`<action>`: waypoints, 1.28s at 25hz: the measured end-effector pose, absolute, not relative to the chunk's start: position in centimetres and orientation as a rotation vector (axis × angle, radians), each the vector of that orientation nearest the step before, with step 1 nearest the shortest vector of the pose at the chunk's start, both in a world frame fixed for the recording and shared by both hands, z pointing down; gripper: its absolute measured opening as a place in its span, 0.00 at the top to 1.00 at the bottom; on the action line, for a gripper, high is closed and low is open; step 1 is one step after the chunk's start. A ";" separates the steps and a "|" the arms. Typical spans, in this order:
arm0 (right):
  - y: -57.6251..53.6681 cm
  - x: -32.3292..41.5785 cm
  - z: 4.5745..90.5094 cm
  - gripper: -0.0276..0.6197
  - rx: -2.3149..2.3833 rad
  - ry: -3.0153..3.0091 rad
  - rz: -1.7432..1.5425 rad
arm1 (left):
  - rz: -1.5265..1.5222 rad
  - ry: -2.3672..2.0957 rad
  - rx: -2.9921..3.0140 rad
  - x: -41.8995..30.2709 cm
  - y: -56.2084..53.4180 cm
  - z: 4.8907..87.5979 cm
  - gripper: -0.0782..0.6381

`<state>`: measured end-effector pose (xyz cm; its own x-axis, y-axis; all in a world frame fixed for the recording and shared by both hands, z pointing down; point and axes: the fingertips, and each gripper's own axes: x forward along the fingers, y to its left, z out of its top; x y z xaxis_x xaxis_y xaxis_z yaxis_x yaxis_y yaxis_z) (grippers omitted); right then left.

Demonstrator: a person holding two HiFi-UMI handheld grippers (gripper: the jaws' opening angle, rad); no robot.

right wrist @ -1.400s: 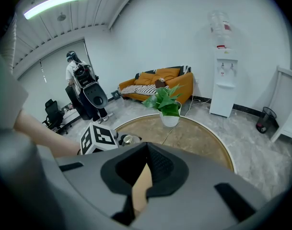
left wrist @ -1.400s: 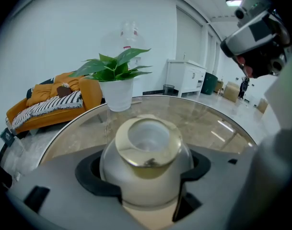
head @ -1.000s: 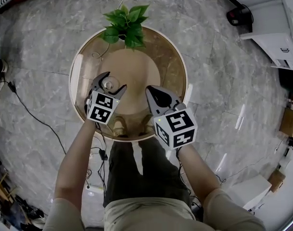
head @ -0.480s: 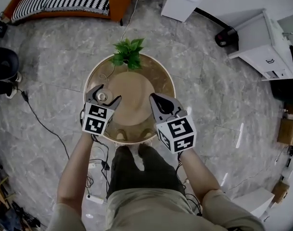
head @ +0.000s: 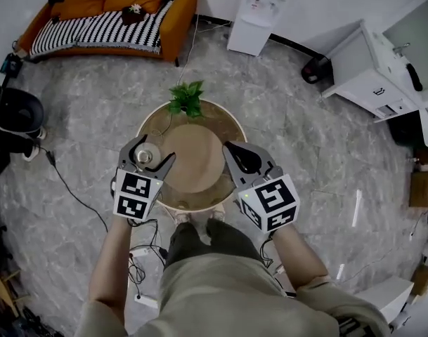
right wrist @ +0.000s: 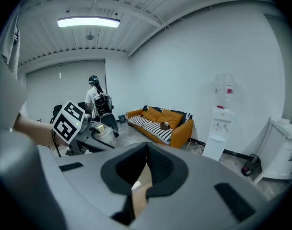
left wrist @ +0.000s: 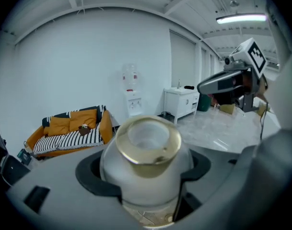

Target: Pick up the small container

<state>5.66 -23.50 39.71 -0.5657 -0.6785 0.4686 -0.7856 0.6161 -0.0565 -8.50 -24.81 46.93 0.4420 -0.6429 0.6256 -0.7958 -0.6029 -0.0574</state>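
Note:
The small container (head: pixel 144 156) is a silvery jar with a gold rim. My left gripper (head: pixel 154 149) is shut on it and holds it in the air over the left edge of the round table (head: pixel 224 128). In the left gripper view the jar (left wrist: pixel 146 157) sits upright between the jaws, filling the middle. My right gripper (head: pixel 233 148) is shut with nothing in it, over the table's right edge. From the right gripper view, past my right gripper (right wrist: pixel 145 152), the jar (right wrist: pixel 99 128) shows in the left gripper at the left.
A potted green plant (head: pixel 186 97) stands at the table's far edge. Around are an orange sofa (head: pixel 115 9), a water dispenser (head: pixel 259 9), a white cabinet (head: pixel 372 83), a black chair (head: pixel 17 114) and a cable (head: pixel 73 192) on the marble floor.
The table has shrunk in the head view as the view rose away from it. Both grippers came up with it, the left still holding the jar.

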 end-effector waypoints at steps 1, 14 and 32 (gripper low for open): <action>-22.8 5.7 38.4 0.96 1.163 -2.448 0.356 | 0.894 -1.250 2.460 -8.4 -24.0 45.6 0.42; -15.0 7.1 30.3 0.96 1.162 -2.506 0.264 | 0.855 -1.309 2.612 -6.9 -13.0 34.5 0.42; -12.4 5.3 30.6 0.96 1.065 -2.543 0.246 | 0.873 -1.295 2.551 -7.7 -9.4 34.9 0.42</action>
<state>5.29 -12.43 30.65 -0.6448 -0.6504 0.4016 -0.7153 0.6986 -0.0169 -7.71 -9.36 34.90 0.4578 -0.6905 0.5601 -0.7781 -0.6159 -0.1233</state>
